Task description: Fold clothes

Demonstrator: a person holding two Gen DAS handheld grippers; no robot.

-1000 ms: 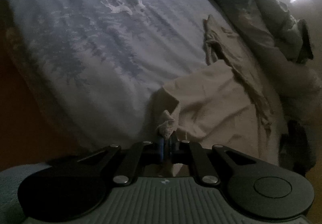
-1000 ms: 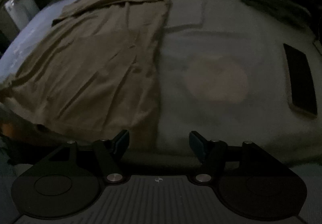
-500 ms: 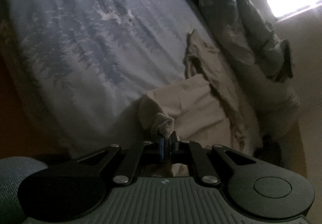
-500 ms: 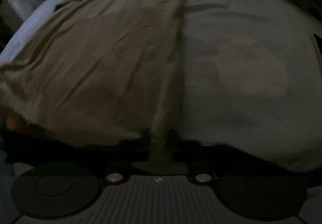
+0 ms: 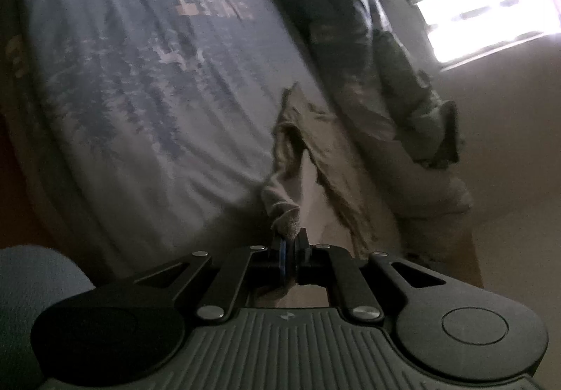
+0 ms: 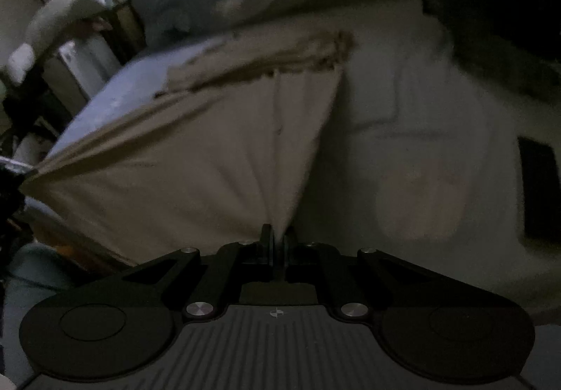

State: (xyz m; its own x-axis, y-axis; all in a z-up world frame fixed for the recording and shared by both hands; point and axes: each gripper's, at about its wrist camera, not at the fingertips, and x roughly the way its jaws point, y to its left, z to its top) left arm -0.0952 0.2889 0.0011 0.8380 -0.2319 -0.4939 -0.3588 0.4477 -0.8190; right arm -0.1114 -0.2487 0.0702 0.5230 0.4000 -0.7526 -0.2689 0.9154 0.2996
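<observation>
A beige garment (image 6: 210,144) lies on a bed and is lifted at two near corners. In the right wrist view my right gripper (image 6: 277,239) is shut on its near right corner, and the cloth fans up from the jaws toward a rumpled far edge (image 6: 280,53). At the far left of that view the other corner is pulled taut. In the left wrist view my left gripper (image 5: 291,246) is shut on a bunched corner of the same garment (image 5: 284,200), which trails away along the bed.
The bed cover (image 5: 147,81) is blue-grey with a forest print, a pale moon and lettering. A crumpled duvet (image 5: 378,60) lies beyond the garment, below a bright window (image 5: 484,4). A dark phone (image 6: 540,190) rests on the bed at right.
My right gripper went from open above the bed to shut on the garment's corner and rose with it. My left gripper lifted its corner, pulling the cloth up off the bed.
</observation>
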